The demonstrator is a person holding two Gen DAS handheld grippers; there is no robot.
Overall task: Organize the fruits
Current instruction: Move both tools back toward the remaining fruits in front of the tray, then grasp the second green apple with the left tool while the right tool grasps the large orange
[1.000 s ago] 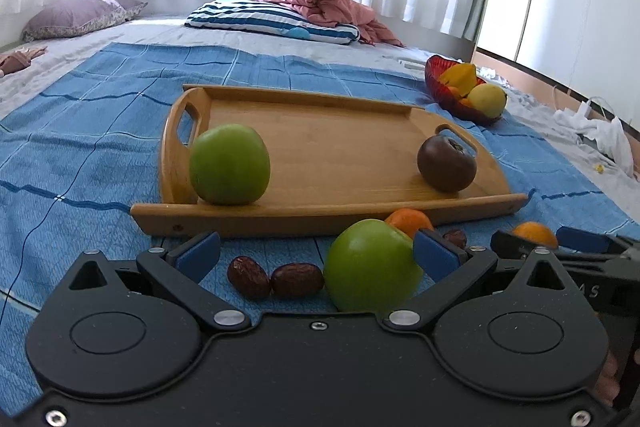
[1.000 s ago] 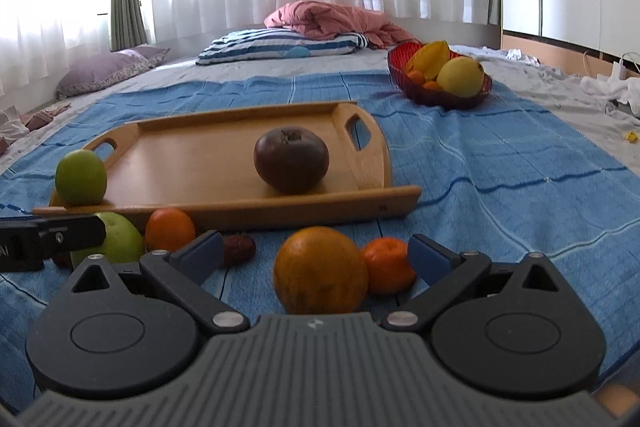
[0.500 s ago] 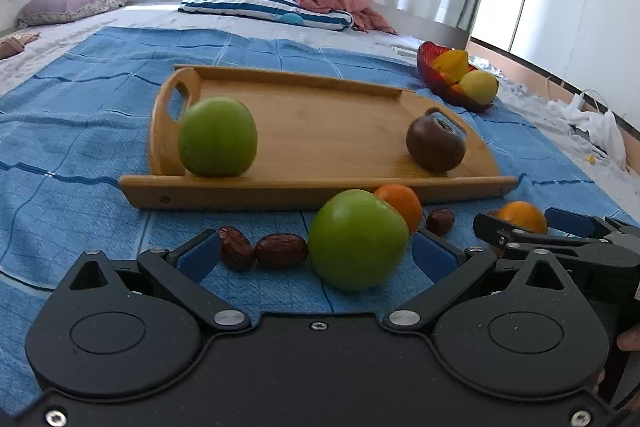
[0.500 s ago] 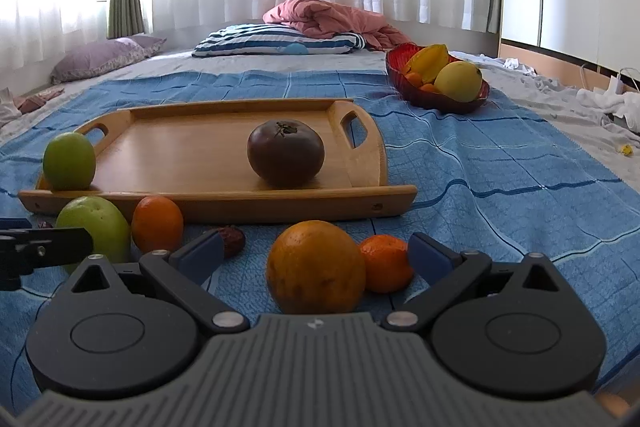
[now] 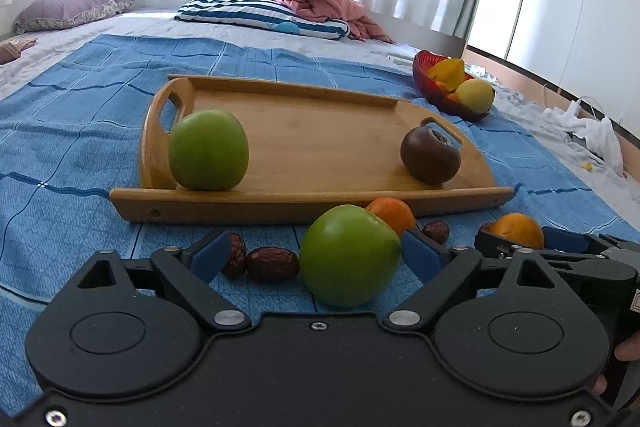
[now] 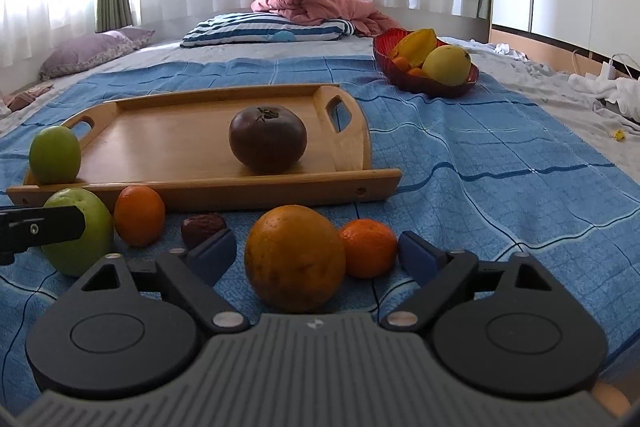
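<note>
- left gripper (image 5: 316, 253) sat low over the blue cloth (image 5: 80, 147), jaws spread and just closing, green apple (image 5: 349, 255) between them. right pad looked at or near the apple's skin; left pad stood clear of it, with two dates (image 5: 272, 263) in the gap.
- right gripper (image 6: 316, 251) was likewise spread and just closing around the orange (image 6: 295, 257). a mandarin (image 6: 368, 247) lay between the orange and the right pad; neither pad pressed on the orange.
- tray (image 5: 304, 205) lay just beyond the loose fruit and held a second apple (image 5: 208, 149) near its left handle and a dark tomato (image 5: 430, 155) near its right one. another mandarin (image 6: 139, 215) and a date (image 6: 203, 225) lay in front of it.
- red bowl (image 6: 424, 85) with yellow fruit stood well apart, far right.
- judgement: step in hand was the grasp of apple and orange, likely for the tray.
- to do it well: centre each round fruit on the pads before closing; shift left gripper so the dates stay out; keep the mandarin from being pinched with the orange; close gently, since round fruit may roll out.
</note>
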